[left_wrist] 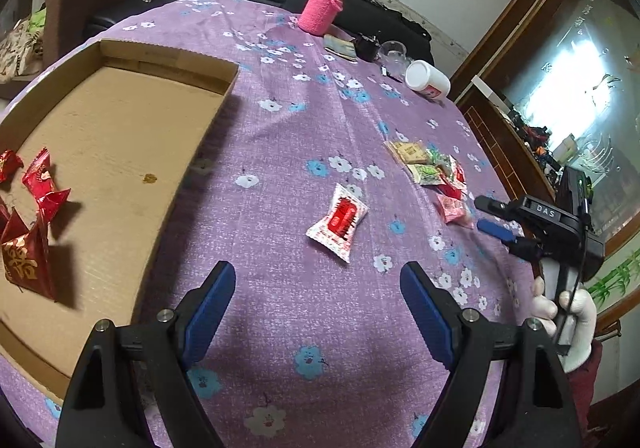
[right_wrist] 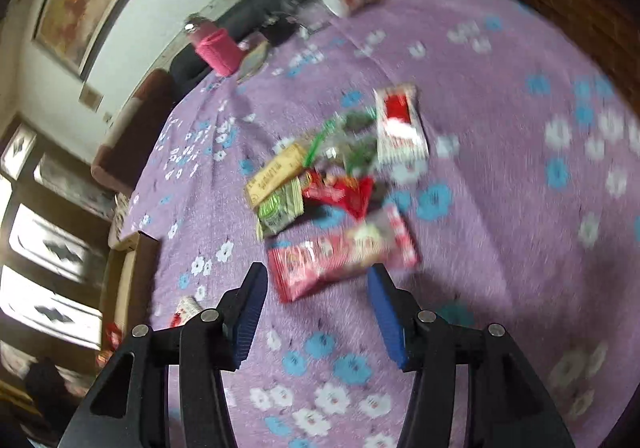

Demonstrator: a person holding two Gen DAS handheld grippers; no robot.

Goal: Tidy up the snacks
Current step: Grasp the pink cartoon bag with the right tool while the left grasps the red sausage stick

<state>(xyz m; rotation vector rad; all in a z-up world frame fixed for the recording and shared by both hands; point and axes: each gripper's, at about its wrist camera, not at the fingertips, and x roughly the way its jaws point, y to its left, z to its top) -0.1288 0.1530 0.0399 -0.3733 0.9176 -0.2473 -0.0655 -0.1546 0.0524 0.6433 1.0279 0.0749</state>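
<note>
Both hand-held grippers hover empty over a purple floral tablecloth (left_wrist: 280, 135) as snacks wait to be sorted into a shallow cardboard tray (left_wrist: 120, 135). The right gripper (right_wrist: 316, 304), jaws spread wide, points at a pink-and-red packet (right_wrist: 340, 260) lying just ahead of its fingertips, the packet's long axis running roughly across the gap between the blue pads; it appears to lie on the cloth rather than between the pads, though motion blur makes this uncertain. Beyond it sits the rest of the snack pile (right_wrist: 320, 167): a tan bar, green wrappers, a red wrapper and a white-and-red packet. The left gripper (left_wrist: 316, 304), also open, faces a lone white-and-red sachet (left_wrist: 338, 219) straight ahead, set diagonally, with the tray on its left already holding red foil candies (left_wrist: 32, 207). The right gripper is nearer the pile, the left nearer the tray and the sachet. Legible writing: "DAS" on the right gripper's body (left_wrist: 544, 211) and a gold double-happiness character on one red candy bag (left_wrist: 20, 264); the packet lettering is too blurred to read.
</note>
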